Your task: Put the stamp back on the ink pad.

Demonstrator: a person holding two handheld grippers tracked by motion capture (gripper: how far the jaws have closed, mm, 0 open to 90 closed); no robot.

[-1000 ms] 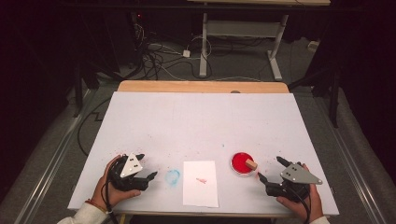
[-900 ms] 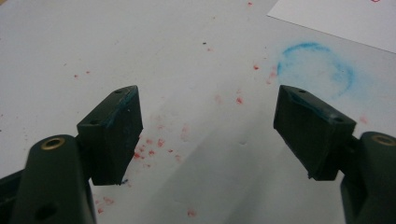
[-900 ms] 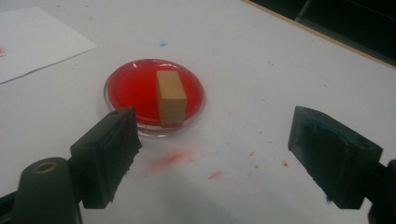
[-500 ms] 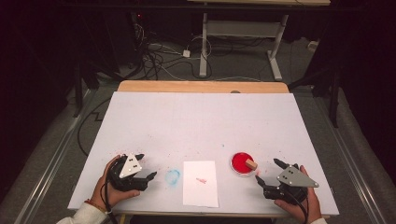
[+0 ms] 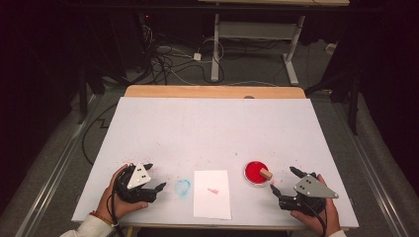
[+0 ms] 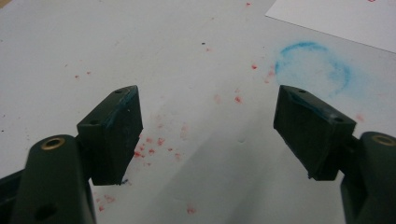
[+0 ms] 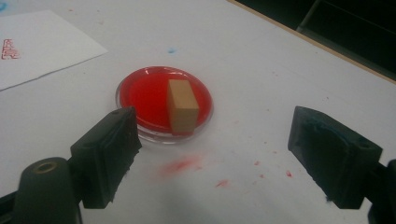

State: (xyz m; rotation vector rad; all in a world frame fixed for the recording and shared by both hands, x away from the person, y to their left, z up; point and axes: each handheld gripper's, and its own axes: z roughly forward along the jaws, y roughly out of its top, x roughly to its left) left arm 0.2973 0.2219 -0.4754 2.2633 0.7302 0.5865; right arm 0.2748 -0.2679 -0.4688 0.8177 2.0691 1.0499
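Wooden stamp block in red ink pad, 12 o'clock of R gripper | both grippers' jaws wide, empty | risk: off-centre grab tips block, smears ink

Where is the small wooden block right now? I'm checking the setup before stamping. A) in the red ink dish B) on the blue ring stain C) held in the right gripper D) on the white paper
A: the wooden block rests in the red ink dish, ahead of the open right gripper.
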